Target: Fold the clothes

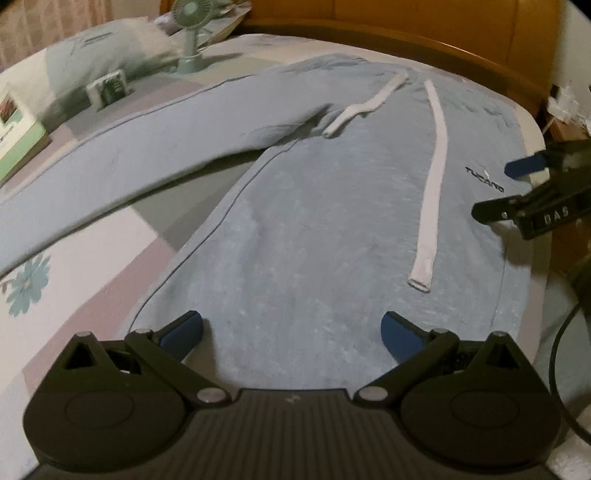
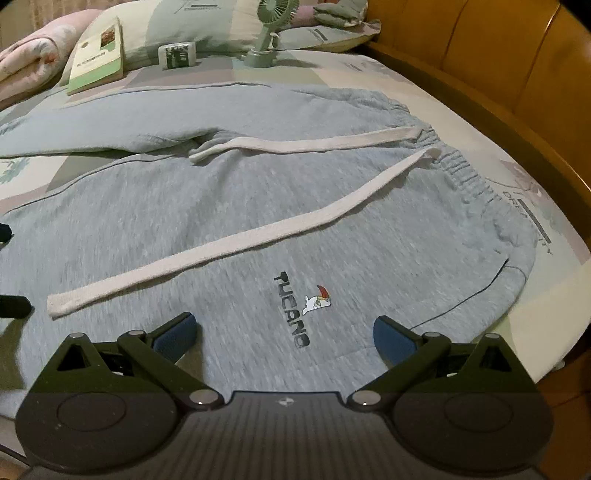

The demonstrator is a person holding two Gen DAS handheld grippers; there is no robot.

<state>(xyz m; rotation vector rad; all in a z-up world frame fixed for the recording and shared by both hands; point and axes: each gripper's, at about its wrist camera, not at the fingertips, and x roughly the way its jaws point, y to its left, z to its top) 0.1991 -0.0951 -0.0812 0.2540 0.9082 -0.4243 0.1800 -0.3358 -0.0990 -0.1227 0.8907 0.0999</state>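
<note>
While I look along my fingers, this is how things lie:

Sweatpants: one pair of light blue-grey sweatpants point(image 2: 258, 221) lies flat on the bed sheet point(image 2: 535, 206), with the elastic waistband point(image 2: 465, 173) toward the wooden bed frame point(image 2: 498, 74). The two legs are spread apart, not stacked; one leg point(image 1: 110, 155) goes off toward the pillows.

Drawstring: two white ends point(image 2: 207, 251) lie loose on top of the fabric, one long and one shorter point(image 2: 295, 142).

Logo: one printed logo point(image 2: 295, 314) is just in front of my right claw.

Left claw: my left gripper point(image 1: 291, 328) is wide open above one leg and holds nothing.

Right claw: my right gripper point(image 2: 284, 328) is also wide open, near the hip edge, and empty.

Stage: I judge that the pants are spread, not folded; the legs are not yet together.

Risk, drawstring: when a leg is brought over, the loose ends may be caught inside and make a lump, or slide out at the side.

Risk, grip: if I pinch only the top layer, the lower layer will stay behind and the fold will be crooked.

Risk, sheet: a low pinch could take the bed sheet too.

Around: one small green fan point(image 2: 271, 29), one book point(image 2: 98, 55), one small box point(image 2: 176, 55), some pillows point(image 2: 207, 22) near the far leg; a swinging leg may knock the fan.
</note>
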